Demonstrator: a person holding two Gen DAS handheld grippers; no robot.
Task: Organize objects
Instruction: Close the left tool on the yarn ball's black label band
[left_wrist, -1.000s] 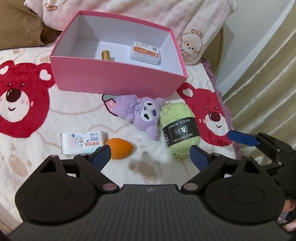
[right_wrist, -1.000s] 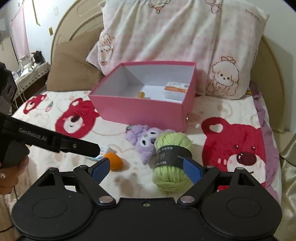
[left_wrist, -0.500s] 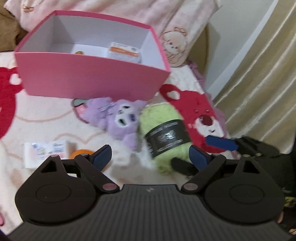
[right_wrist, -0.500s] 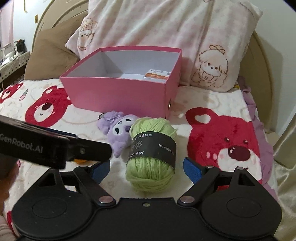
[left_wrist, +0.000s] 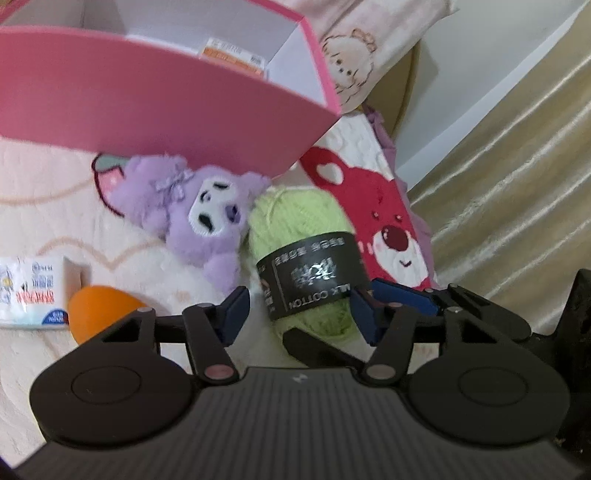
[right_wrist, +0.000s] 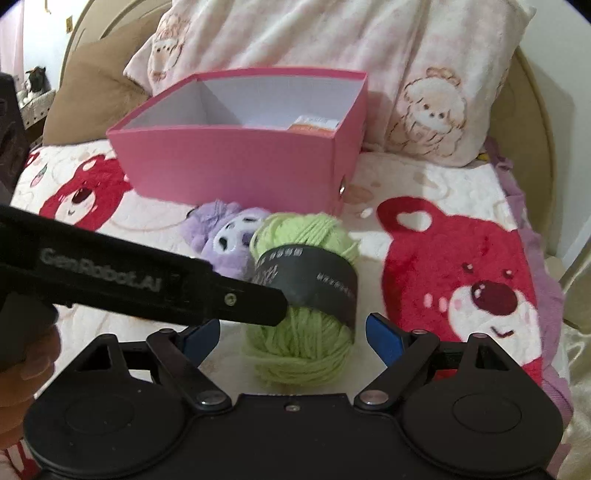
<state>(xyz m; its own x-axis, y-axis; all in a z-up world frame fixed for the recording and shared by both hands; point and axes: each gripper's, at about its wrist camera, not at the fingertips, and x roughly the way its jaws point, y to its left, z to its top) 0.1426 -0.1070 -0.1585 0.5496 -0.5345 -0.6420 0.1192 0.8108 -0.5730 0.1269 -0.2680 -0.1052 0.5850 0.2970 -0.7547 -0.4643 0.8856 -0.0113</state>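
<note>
A green yarn ball (left_wrist: 295, 229) with a black paper band lies on the bear-print blanket, also in the right wrist view (right_wrist: 306, 332). A purple plush toy (left_wrist: 192, 218) lies against its left side. My left gripper (left_wrist: 299, 314) is open, its jaws on either side of the yarn's near end. My right gripper (right_wrist: 291, 338) is open around the same yarn from the other side; one of its blue fingers (left_wrist: 402, 295) shows in the left view. A pink box (right_wrist: 240, 155) stands behind, holding a small white and orange packet (left_wrist: 236, 55).
An orange egg-shaped sponge (left_wrist: 99, 306) and a tissue pack (left_wrist: 33, 291) lie left of the yarn. Pillows (right_wrist: 332, 48) lean behind the box. The bed edge and a beige curtain (left_wrist: 517, 166) are to the right.
Both grippers have moved forward and down onto the green yarn ball. The left gripper has also swung right, from the sponge toward the yarn, and its jaws have narrowed.
</note>
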